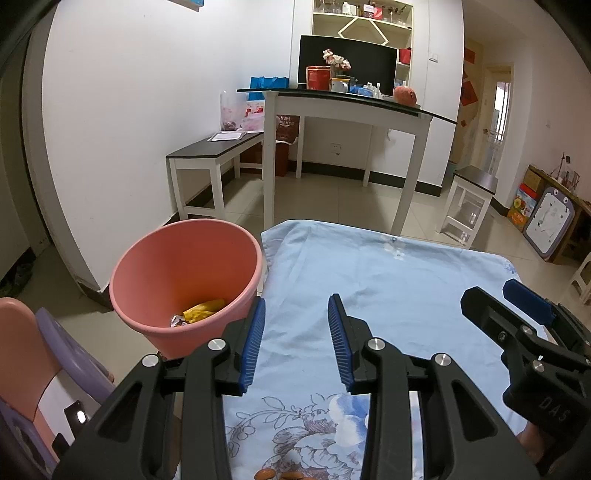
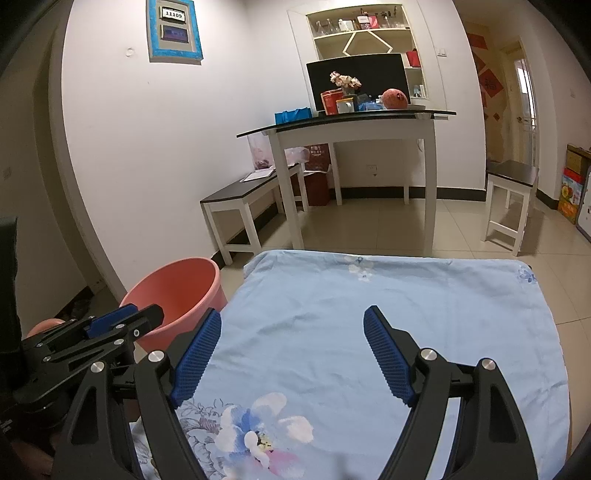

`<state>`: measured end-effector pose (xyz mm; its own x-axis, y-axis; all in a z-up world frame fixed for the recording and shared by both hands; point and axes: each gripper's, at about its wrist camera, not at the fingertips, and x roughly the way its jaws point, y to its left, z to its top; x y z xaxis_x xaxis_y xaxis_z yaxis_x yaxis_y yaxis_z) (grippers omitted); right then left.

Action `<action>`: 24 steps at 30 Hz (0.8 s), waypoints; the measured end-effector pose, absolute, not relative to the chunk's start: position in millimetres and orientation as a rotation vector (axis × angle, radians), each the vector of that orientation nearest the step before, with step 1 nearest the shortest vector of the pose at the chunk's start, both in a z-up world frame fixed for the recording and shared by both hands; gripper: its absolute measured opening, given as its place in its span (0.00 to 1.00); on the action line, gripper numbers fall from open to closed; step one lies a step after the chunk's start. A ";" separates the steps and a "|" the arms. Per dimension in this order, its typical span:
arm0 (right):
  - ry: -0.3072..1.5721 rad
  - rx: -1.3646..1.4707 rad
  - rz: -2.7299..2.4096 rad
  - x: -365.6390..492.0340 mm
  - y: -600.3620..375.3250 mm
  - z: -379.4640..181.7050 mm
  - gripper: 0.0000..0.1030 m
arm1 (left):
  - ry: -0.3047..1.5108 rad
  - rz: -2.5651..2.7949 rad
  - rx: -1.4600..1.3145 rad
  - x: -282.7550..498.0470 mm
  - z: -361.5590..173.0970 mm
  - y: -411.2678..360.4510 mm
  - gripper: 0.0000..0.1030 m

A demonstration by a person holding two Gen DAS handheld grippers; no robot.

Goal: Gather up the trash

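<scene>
The number "11109" is shown on a small white sign (image 2: 173, 14) in a blue frame (image 2: 175, 31) on the wall. The letters "DAS" are seen on the right gripper (image 1: 491, 302).

The left gripper (image 1: 296, 306) fills the lower middle of the frame, its blue pads apart with nothing between them, over a light blue flowered cloth (image 1: 391, 280). At left centre stands a pink bucket (image 1: 166, 266) holding a yellow wrapper (image 1: 204, 309). The right gripper (image 1: 517, 314) enters at lower right. Almonds (image 1: 275, 473) lie at the bottom edge.
</scene>
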<state>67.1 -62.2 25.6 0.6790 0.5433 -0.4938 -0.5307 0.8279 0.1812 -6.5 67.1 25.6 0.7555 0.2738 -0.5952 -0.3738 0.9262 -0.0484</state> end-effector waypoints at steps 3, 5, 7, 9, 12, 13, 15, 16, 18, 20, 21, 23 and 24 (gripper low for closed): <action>0.564 0.024 0.604 66.8 -62.4 24.4 0.76 | 0.621 0.356 -0.169 -7.0 25.0 66.1 0.35; 0.562 0.023 0.604 66.6 -62.3 24.5 0.76 | 0.620 0.356 -0.171 -7.2 25.1 66.1 0.35; 0.563 0.025 0.603 66.5 -62.1 24.3 0.76 | 0.620 0.356 -0.170 -7.2 24.7 65.7 0.35; 0.564 0.024 0.604 66.5 -62.0 24.1 0.76 | 0.621 0.356 -0.170 -7.3 24.6 65.8 0.35; 0.563 0.026 0.602 66.5 -62.3 24.4 0.76 | 0.621 0.354 -0.171 -7.6 24.8 65.5 0.35; 0.563 0.025 0.602 66.6 -62.1 24.3 0.76 | 0.621 0.355 -0.171 -7.4 24.7 65.7 0.35; 0.563 0.024 0.603 66.8 -62.3 24.4 0.76 | 0.621 0.353 -0.171 -7.7 24.8 65.5 0.35; 0.563 0.025 0.603 66.9 -62.4 24.3 0.76 | 0.620 0.353 -0.171 -7.7 25.0 65.3 0.35; 0.565 0.024 0.603 66.9 -62.3 24.2 0.76 | 0.620 0.353 -0.170 -7.8 24.5 65.4 0.35; 0.563 0.024 0.604 66.9 -62.6 24.4 0.76 | 0.620 0.352 -0.171 -8.0 24.7 65.2 0.35; 0.563 0.024 0.603 67.0 -62.6 24.4 0.76 | 0.620 0.353 -0.170 -7.8 24.6 65.2 0.35; 0.564 0.024 0.603 67.2 -62.6 24.2 0.76 | 0.620 0.352 -0.171 -7.8 24.5 65.2 0.35; 0.565 0.024 0.603 67.1 -62.7 24.0 0.76 | 0.620 0.351 -0.171 -8.0 24.7 64.7 0.35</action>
<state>67.1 -62.7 24.0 0.6778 0.5426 -0.4962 -0.5299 0.8283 0.1818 -8.0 64.7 24.7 0.7575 0.2701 -0.5943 -0.3711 0.9271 -0.0518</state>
